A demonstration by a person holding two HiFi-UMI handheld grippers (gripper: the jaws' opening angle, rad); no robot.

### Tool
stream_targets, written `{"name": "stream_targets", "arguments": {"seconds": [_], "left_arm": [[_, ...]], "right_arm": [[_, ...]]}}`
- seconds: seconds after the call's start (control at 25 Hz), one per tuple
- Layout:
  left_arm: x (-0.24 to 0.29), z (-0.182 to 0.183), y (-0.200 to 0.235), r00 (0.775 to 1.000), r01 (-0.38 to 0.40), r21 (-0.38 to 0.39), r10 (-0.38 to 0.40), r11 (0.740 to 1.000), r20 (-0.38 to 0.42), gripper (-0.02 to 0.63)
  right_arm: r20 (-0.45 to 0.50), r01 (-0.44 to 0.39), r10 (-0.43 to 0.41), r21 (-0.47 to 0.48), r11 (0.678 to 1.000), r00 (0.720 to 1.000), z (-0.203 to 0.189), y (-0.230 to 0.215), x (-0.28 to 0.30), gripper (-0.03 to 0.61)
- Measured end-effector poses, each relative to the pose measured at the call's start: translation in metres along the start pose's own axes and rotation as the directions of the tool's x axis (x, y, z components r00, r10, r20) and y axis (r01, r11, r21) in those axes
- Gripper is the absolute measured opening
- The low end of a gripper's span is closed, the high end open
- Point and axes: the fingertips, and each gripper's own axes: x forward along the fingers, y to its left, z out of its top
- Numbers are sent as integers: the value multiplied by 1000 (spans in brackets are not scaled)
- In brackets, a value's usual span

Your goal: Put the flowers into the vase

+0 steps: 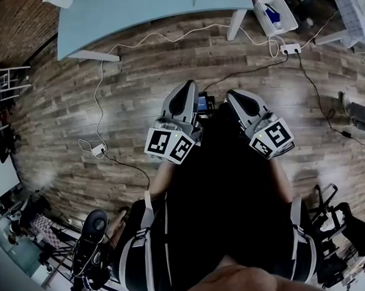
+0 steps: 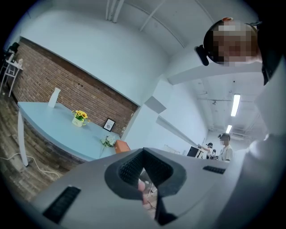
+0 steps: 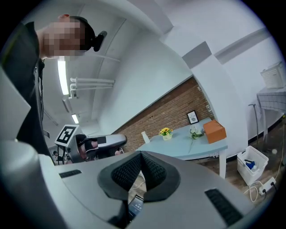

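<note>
The flowers lie far off on a light blue table (image 2: 53, 123): a small bunch of white blooms with green stems (image 2: 107, 142) (image 3: 195, 133), beside an orange box (image 2: 121, 145) (image 3: 214, 131). A white pot of yellow sunflowers (image 2: 79, 117) (image 3: 166, 133) stands further along the tabletop. I cannot make out a separate vase. My left gripper (image 1: 189, 90) (image 2: 144, 167) and right gripper (image 1: 235, 98) (image 3: 140, 167) are held side by side close to the person's body, over the wooden floor. Both point toward the table, shut with nothing between the pads.
A framed picture (image 2: 108, 124) (image 3: 192, 117) leans on the brick wall behind the table. A white bin (image 1: 275, 13) (image 3: 251, 164) and a power strip with cables (image 1: 290, 48) lie on the floor near a table leg. People stand in the background (image 2: 225, 147).
</note>
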Motion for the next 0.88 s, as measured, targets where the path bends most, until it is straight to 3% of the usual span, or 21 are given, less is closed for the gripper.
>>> {"name": "stream_targets", "arguments": {"seconds": [0.24,0.4,0.72,0.88], "left_arm": [[39,2,-24,1000,-31,75,31,997,1,18],[55,-4,-27,996,-83,78,84,994,-18,18],[75,-7,-6,988,-145,82,149,986,-42,18],[88,-9,8,988,-141,81,146,987,-51,18]], "right_arm": [[37,-39,39,5,999,999,21,-33,-14,18],[21,-45,44,65,997,999,21,-59,-21,20],[-6,-34,34,45,998,999,22,-91,-12,20],[15,-25,25,21,999,1000,28,-96,3,20]]}}
